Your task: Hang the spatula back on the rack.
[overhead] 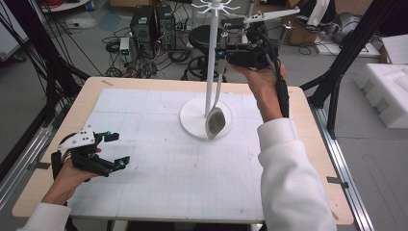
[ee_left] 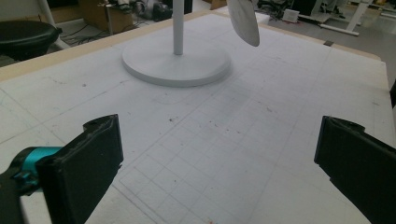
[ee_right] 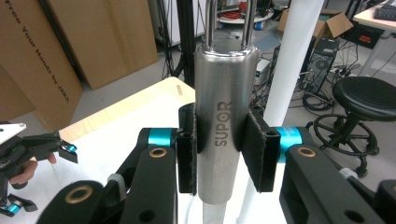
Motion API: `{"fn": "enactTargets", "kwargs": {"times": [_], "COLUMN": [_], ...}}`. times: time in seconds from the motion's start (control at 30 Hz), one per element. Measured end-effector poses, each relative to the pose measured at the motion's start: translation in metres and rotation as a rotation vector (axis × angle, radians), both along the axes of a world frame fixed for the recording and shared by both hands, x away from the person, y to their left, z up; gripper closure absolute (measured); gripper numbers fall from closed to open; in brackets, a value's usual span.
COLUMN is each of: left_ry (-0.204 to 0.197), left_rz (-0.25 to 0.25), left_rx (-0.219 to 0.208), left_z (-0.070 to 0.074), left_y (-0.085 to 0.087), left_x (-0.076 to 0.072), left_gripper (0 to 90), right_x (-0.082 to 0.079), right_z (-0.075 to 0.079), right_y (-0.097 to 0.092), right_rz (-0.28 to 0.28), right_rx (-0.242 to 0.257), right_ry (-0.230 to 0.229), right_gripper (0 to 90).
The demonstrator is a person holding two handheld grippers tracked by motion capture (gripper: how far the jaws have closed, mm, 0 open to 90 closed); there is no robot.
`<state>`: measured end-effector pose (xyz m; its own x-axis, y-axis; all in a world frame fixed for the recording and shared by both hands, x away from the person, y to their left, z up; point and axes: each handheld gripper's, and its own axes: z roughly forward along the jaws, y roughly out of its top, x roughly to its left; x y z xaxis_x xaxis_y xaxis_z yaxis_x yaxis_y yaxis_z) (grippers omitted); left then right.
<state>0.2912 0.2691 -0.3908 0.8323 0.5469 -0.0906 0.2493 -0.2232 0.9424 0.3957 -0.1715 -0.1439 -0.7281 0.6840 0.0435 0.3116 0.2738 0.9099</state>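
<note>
The right gripper [ee_right: 218, 154] is clamped on the ladle [overhead: 215, 120] handle, left gripper [overhead: 115, 150] wide open & empty. Ladle could bump the stand [overhead: 210, 72] & tip it.

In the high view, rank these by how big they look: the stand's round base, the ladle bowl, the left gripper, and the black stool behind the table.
1. Left gripper, nearest the camera, so flattered.
2. Round base of the stand.
3. Black stool, far off and partly hidden by the pole, so unsure against the base.
4. Ladle bowl.
</note>
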Motion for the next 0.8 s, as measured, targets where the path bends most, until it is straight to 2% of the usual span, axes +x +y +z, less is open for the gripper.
{"fn": "enactTargets", "kwargs": {"times": [0.1,0.27,0.37,0.67,0.8], "left_ry": [0.0,0.002,0.003,0.003,0.004], "left_rz": [0.001,0.005,0.007,0.003,0.005], "left_rx": [-0.007,-0.011,-0.013,-0.003,-0.003], "left_z": [0.0,0.001,0.001,0.0,0.0], "left_y": [0.0,0.003,0.004,0.004,0.006], "left_x": [0.0,0.001,0.001,0.001,0.001], "left_gripper": [1.7,1.7,1.7,1.7,1.7], "right_x": [0.003,0.012,0.016,0.026,0.029], "right_z": [0.001,0.002,0.004,0.01,0.011], "right_y": [0.001,0.003,0.005,0.012,0.017], "right_rz": [0.006,-0.017,-0.026,-0.037,-0.054], "right_rx": [-0.005,-0.017,-0.026,-0.031,-0.057], "right_ry": [0.0,0.007,-0.005,0.003,0.001], "right_gripper": [68.9,68.9,68.9,68.9,68.9]}}
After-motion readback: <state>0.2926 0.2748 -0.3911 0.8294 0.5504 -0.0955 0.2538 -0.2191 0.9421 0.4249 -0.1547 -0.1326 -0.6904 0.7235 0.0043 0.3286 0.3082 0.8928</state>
